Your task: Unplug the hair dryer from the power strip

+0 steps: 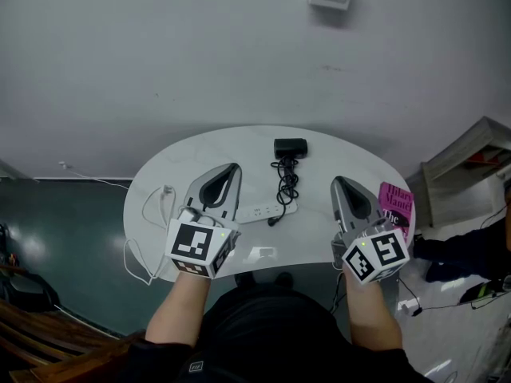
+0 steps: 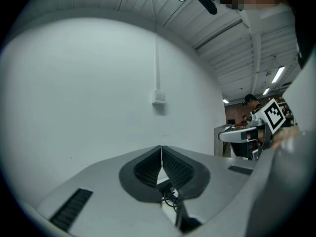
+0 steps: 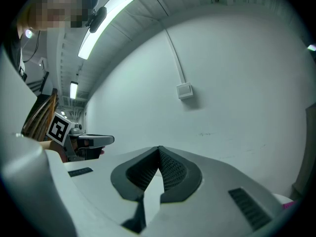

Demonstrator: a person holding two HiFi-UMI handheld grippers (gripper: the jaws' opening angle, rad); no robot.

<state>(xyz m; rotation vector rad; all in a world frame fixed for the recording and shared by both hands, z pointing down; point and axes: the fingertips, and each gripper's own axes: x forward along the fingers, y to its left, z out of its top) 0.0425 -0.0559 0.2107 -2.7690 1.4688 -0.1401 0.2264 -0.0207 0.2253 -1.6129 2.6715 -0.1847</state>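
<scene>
Two empty hand-held grippers hover over the near edge of the counter (image 1: pixel 192 154).
The left hand-held gripper (image 1: pixel 235 167) has its jaws together. The power strip (image 1: pixel 267 211) and hair dryer (image 1: pixel 291 147) lie mid-counter. The right hand-held gripper (image 1: pixel 335 180) is likewise closed. Yanking the plug could drag the unbraced strip. The pink book (image 1: pixel 397 206) seemingly reads "Hilary Mantel".

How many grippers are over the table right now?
2. The left gripper is over the table, left of the power strip; the right gripper is right of the strip, beside the pink book. None looks hidden.
</scene>
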